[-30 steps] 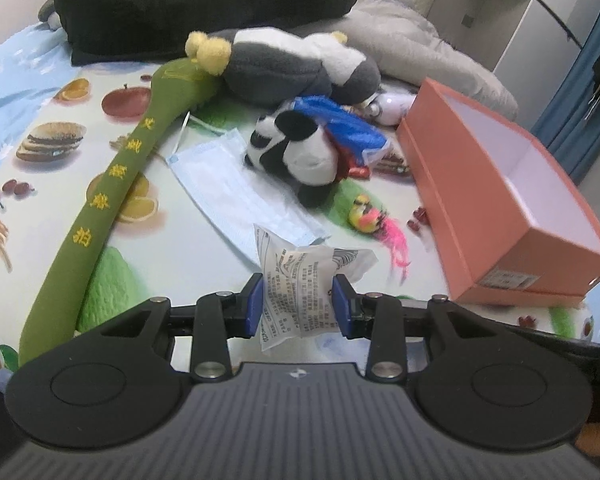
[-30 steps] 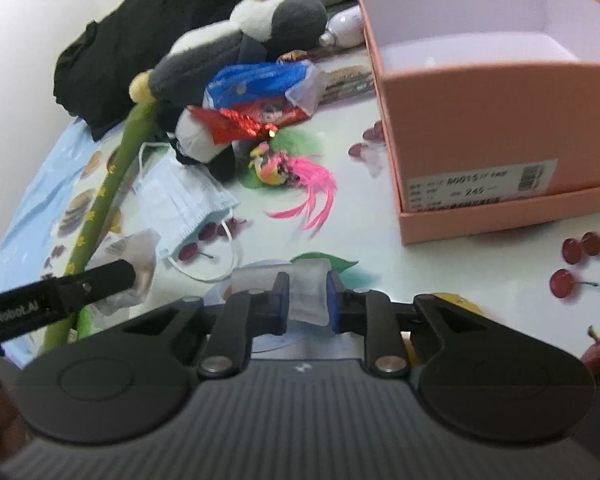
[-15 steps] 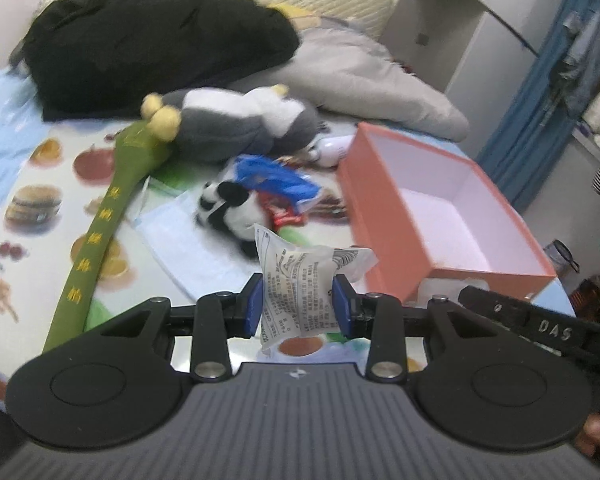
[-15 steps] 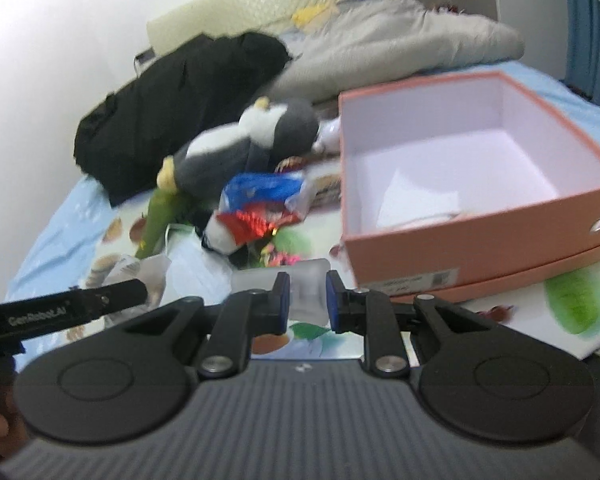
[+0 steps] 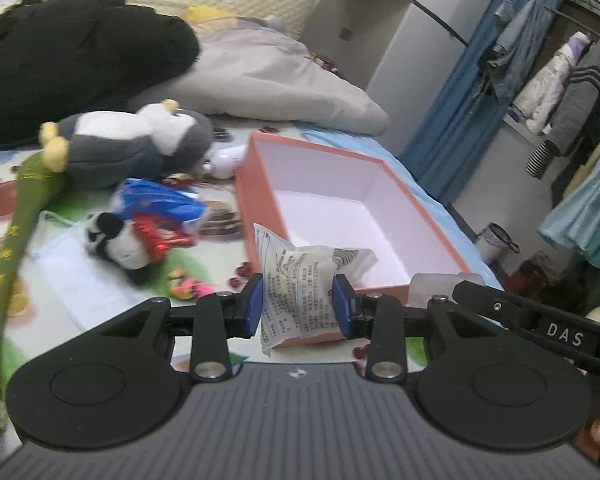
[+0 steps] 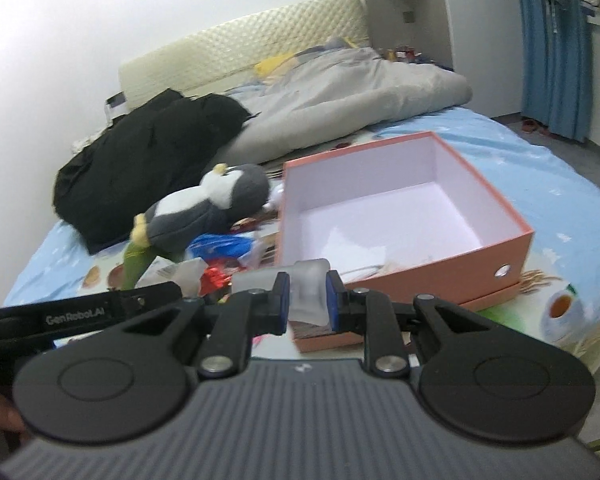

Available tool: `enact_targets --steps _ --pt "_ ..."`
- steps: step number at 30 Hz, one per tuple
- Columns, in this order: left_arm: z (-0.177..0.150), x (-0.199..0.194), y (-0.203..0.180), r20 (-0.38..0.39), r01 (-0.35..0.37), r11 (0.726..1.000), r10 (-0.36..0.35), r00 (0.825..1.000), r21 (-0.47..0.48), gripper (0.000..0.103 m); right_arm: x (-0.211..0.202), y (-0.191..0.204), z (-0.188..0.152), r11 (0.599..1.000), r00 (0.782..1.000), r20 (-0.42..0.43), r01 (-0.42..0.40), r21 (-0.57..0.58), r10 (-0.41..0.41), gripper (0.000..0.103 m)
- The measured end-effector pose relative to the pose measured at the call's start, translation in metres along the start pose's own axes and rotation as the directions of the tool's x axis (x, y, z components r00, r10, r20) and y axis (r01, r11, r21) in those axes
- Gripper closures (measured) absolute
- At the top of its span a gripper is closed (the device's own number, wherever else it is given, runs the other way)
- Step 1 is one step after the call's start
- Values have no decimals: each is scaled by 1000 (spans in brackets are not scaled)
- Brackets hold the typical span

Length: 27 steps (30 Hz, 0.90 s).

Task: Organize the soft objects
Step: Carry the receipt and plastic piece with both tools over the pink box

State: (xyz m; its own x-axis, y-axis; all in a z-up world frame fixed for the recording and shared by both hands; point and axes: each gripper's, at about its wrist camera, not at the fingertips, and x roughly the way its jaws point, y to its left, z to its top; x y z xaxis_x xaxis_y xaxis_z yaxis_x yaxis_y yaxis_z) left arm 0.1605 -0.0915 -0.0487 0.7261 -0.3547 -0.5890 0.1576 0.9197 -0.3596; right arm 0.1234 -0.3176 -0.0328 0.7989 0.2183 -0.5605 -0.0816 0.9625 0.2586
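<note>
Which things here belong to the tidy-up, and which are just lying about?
Job: packet in left claw; pouch in right claw; box; penguin; panda.
Lying about: black coat; grey quilt; hanging clothes.

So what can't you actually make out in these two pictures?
- Printing on the white packet in the left hand-held gripper, left wrist view: too small and blurred to read.
- Translucent piece in the right hand-held gripper, right wrist view: its lower part is hidden by the tool's body, so what it is stays unclear.
- Near inside corner of the pink box: hidden by the packet in the left view and the gripper in the right.
- Panda toy, left view: partly covered by blue and red wrappers.
</note>
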Motion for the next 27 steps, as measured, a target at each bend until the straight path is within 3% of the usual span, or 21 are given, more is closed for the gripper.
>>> enact_targets --steps 9,16,27 --pt "43 68 -29 -69 35 998 -31 997 46 61 40 -44 36 998 999 -34 42 52 -40 80" --pt "73 138 -44 -135 37 998 -29 990 54 61 93 -76 62 998 994 -107 33 57 -27 79" --pt "90 238 -43 -239 16 998 0 971 68 61 175 -116 65 993 974 -228 31 113 -4 78"
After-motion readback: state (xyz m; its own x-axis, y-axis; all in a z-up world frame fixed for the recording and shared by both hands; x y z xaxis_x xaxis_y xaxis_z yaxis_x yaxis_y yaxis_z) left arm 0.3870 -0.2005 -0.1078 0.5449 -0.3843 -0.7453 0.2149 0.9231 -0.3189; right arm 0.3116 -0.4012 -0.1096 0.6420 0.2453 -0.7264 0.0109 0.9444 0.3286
